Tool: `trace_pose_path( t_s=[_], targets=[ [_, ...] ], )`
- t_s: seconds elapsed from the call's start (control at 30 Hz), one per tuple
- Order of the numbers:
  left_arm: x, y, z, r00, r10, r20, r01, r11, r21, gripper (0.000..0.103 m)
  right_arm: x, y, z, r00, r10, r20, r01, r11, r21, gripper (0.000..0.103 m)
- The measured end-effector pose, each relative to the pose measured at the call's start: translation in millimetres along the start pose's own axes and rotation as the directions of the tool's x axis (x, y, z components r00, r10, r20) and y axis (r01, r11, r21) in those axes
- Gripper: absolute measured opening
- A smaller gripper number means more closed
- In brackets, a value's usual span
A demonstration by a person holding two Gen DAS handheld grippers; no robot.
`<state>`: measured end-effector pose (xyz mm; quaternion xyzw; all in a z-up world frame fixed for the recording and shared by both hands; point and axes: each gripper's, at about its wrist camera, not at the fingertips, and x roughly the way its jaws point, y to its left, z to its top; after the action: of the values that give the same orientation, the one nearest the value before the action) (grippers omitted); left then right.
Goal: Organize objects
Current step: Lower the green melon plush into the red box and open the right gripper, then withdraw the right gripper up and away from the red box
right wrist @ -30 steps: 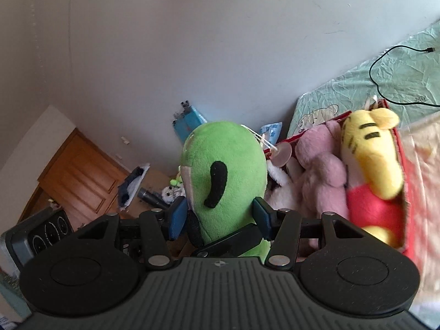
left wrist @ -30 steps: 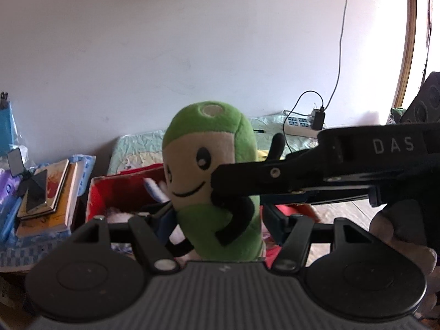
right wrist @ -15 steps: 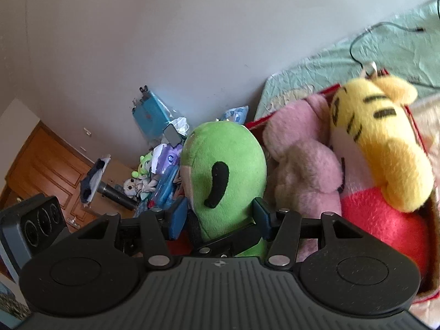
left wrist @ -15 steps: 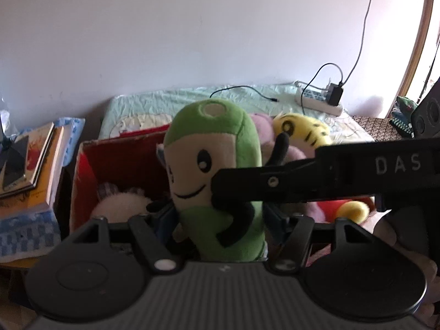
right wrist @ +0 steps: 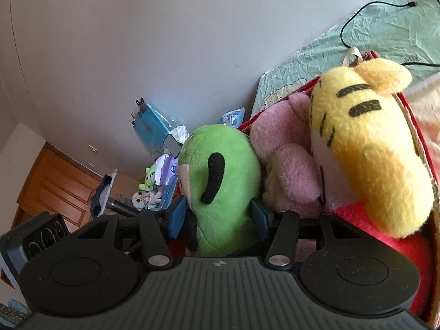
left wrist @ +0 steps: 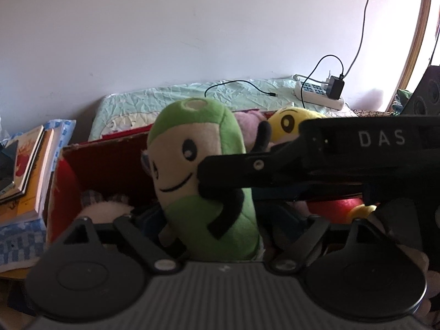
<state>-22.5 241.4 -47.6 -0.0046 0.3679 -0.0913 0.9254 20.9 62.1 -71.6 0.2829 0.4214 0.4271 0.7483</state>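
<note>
Left view: the left gripper and the right gripper both clamp the green toy above the red box.

Right view: the toy touches the pink toy. Next, I think: lower it, then release.

Home bedroom: mattress, wooden wardrobe.

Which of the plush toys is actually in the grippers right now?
The green plush, clamped by both the left gripper and right gripper. The pink plush and yellow plush lie free in the red box.
</note>
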Motion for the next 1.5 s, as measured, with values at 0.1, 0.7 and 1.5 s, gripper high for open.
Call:
trace_pose_path(
  t_s=[0.1,0.7,1.5],
  targets=[
    [-1.3,-0.7,0.8,1.0,-0.005,0.0,0.005,1.0,0.0,0.085,-3.2,2.5,-1.1,1.0,0.002,-0.006,-0.002,1.0,0.003,0.054],
    [-28.0,-20.8,4.1,0.97,0.239,-0.035,-0.239,0.971,0.021,0.103,-48.6,45.7,-21.6,0.959,-0.239,0.153,0.254,0.964,-0.086,0.06],
    [-51.4,-56.4,-3.7,0.95,0.29,-0.115,-0.293,0.956,-0.013,0.103,-99.5,57.3,-45.3,0.853,-0.434,0.29,0.481,0.869,-0.112,0.063]
  ],
)
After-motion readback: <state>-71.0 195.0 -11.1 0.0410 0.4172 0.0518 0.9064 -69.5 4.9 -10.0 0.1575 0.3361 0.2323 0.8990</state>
